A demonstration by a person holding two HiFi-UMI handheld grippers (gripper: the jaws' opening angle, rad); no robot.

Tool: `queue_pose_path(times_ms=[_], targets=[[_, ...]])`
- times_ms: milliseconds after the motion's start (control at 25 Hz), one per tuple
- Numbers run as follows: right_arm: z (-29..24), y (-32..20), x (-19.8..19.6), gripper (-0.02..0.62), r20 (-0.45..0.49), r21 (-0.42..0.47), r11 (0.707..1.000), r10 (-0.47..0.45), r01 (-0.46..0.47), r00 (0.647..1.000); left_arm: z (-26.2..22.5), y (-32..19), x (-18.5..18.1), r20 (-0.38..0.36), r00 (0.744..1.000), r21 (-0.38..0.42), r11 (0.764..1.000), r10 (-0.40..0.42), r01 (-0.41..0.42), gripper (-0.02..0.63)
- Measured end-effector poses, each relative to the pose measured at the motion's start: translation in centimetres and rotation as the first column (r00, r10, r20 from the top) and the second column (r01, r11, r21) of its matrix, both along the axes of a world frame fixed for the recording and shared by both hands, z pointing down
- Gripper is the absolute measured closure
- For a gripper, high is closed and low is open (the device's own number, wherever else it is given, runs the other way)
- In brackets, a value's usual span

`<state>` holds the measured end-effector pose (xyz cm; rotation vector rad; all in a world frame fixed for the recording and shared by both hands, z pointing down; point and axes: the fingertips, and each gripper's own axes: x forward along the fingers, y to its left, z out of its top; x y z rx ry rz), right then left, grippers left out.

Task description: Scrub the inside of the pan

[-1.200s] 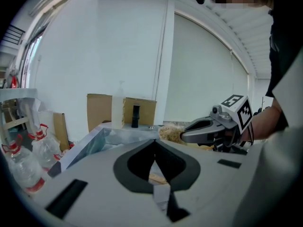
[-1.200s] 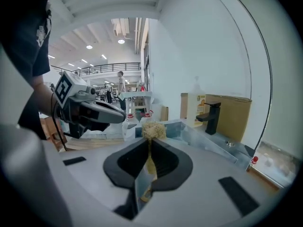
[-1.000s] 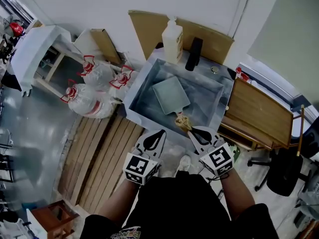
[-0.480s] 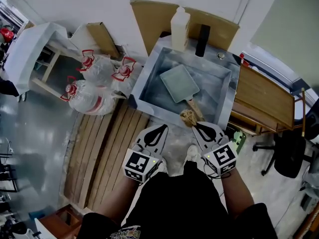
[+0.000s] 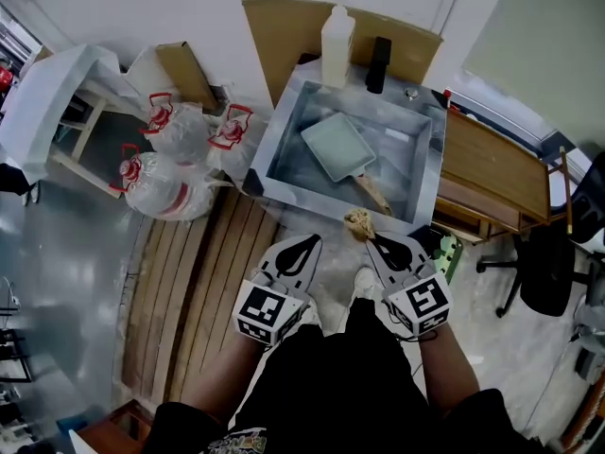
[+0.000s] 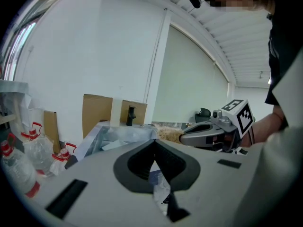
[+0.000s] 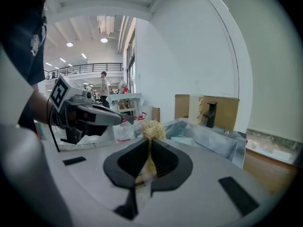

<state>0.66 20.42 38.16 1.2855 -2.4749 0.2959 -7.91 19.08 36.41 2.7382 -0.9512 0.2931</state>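
Head view first: the pan [image 5: 336, 147] lies flat on the bottom of the sink [image 5: 274, 149], more or less mid-basin. Both your grippers are outside the sink, on the near side of its front rim, so the pan is well clear of them. Its long axis runs diagonally across the sink. The square body sits toward the sink's back-left, and the wooden handle [image 5: 373, 194] points at the front-right corner. That lines the handle up with your right gripper [image 5: 371, 238]. That gripper is pinching a tan fibrous scrubber [image 5: 357, 222], which sits right at the sink's front rim, near the handle's end but not touching it. Your left gripper [image 5: 310, 241] is beside it, at the middle of that same rim.

Left gripper view: the left gripper's [image 6: 155, 145] jaws are pressed together with nothing between them. Past them you see the sink's corner [image 6: 125, 133], and to its right your right gripper [image 6: 189, 136] with the scrubber [image 6: 166, 134] at its tip.

Right gripper view: the right gripper's [image 7: 150, 141] jaws are clamped on the scrubber [image 7: 152, 128], whose tuft sticks out past the tips. The sink [image 7: 222, 143] lies ahead and to the right. A bit of the pan [image 7: 182, 140] shows inside it.
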Motion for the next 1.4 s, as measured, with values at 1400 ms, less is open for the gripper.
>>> queue_pose_path(times_ms=[1400], targets=[[-3.0,5.4,-1.4,0.568,0.000,0.067,0.995,0.072,-0.071,0.997,-2.4,4.4,-0.4,-0.040,0.995,0.034,0.995,0.095,-0.094,0.598]])
